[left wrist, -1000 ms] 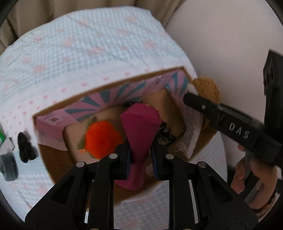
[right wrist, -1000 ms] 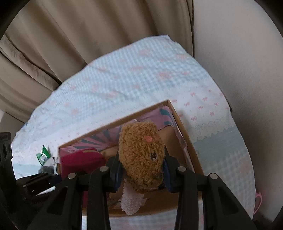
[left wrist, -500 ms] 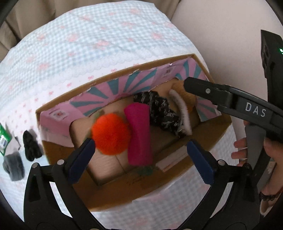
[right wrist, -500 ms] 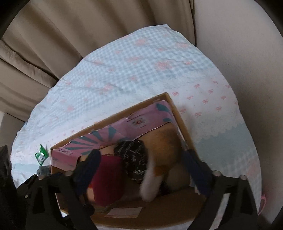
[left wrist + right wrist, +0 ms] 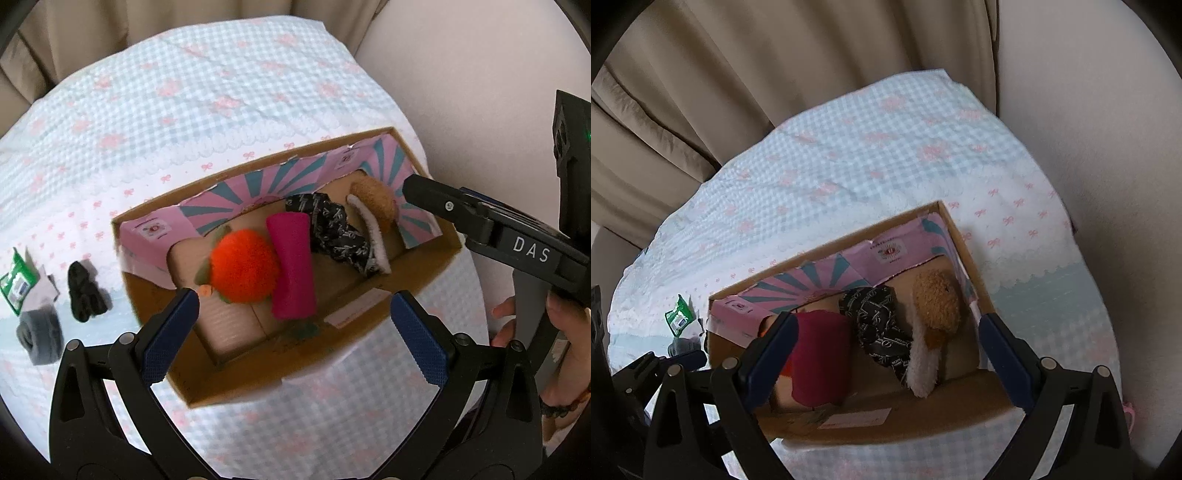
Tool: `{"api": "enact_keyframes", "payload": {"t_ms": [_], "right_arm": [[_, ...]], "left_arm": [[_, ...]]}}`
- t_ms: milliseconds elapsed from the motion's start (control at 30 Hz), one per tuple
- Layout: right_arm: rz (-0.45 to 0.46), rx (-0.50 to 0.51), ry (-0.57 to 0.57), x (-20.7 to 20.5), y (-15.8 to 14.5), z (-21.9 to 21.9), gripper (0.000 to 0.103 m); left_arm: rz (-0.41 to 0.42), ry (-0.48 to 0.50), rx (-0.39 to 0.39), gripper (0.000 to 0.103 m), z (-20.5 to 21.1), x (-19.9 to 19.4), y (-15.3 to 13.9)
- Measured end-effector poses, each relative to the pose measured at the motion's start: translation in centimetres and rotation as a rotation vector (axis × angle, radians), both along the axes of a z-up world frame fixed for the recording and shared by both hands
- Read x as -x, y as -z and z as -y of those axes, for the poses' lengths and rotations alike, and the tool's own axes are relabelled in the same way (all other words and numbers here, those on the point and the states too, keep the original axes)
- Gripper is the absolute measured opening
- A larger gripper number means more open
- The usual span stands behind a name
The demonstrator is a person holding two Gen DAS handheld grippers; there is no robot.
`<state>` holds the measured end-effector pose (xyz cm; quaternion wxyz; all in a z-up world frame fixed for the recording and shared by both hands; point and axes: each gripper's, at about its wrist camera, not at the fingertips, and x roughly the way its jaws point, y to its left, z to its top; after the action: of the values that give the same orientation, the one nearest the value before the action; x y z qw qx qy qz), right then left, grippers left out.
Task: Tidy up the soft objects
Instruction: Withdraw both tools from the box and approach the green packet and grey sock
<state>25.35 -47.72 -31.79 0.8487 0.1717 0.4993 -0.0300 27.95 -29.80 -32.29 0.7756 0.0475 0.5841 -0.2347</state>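
The pink roll (image 5: pixel 291 266) now lies loose in the cardboard box (image 5: pixel 325 354), leaning against the orange pompom (image 5: pixel 243 271) on its left and touching the black patterned cloth (image 5: pixel 332 232) on its right; a second ago it was pinched upright between the fingers of the left gripper (image 5: pixel 295 332), which half a second ago had already let go. The brown plush toy (image 5: pixel 936 306) has made the same trip: a second ago the right gripper (image 5: pixel 886 354) had it clamped above the box, and now it rests in the box's right end, its white fluffy edge (image 5: pixel 923 369) beside the black cloth. Both grippers now stand wide open and empty, their blue-padded fingers (image 5: pixel 417 343) spread well apart over the near wall of the box, with nothing between them. From the left wrist view the right gripper's finger reaches over the box's far right corner, just beside the plush toy. So four soft things sit side by side in a row inside the box, and this pair of drops looks finished. Outside the box, on the checked cloth (image 5: pixel 221 92) to the left, a black bundle (image 5: pixel 83 291) and a grey roll (image 5: pixel 38 334) lie near a green packet (image 5: pixel 16 280). I judge those two soft pieces are what remains to be gathered, most likely by the left gripper, which is nearer to them.
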Motion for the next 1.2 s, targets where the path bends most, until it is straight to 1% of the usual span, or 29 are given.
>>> {"api": "enact_keyframes", "payload": {"t_ms": [133, 300, 533, 600, 700, 800, 900, 1033, 1100, 1200], "right_arm": [[0.018, 0.025, -0.005, 1.0, -2.1, -0.5, 0.097], [0.036, 0.094, -0.03, 2.5, -5.2, -2.0, 0.097], [0.107, 0.111, -0.028, 5.1, -9.5, -3.8, 0.097], [0.121, 0.11, -0.035, 5.8, -10.7, -4.4, 0.097], [0.138, 0.099, -0.044, 7.1, -12.5, -5.7, 0.097], [0.183, 0.138, -0.054, 8.7, -14.3, -7.8, 0.097], [0.208, 0.14, -0.079, 10.3, -15.9, -9.8, 0.097], [0.237, 0.154, -0.113, 12.1, -17.8, -12.6, 0.097], [0.235, 0.168, -0.131, 12.8, -18.5, -14.3, 0.097], [0.237, 0.159, -0.15, 13.7, -19.2, -16.8, 0.097]], "left_arm": [[0.035, -0.002, -0.005, 0.103, -0.9, 1.1, -2.2], [0.09, -0.014, -0.016, 0.103, -2.4, 2.9, -5.5], [0.196, -0.052, -0.03, 0.103, -5.5, 5.6, -10.3], [0.227, -0.083, -0.025, 0.103, -6.9, 6.4, -11.8], [0.264, -0.127, 0.016, 0.103, -9.5, 7.7, -13.8], [0.297, -0.165, 0.008, 0.103, -11.7, 9.1, -15.1], [0.326, -0.193, 0.003, 0.103, -14.2, 10.9, -16.6], [0.355, -0.232, 0.016, 0.103, -18.1, 13.2, -18.3], [0.364, -0.247, 0.019, 0.103, -20.0, 14.3, -18.8], [0.374, -0.271, 0.027, 0.103, -23.0, 15.7, -19.3]]}}
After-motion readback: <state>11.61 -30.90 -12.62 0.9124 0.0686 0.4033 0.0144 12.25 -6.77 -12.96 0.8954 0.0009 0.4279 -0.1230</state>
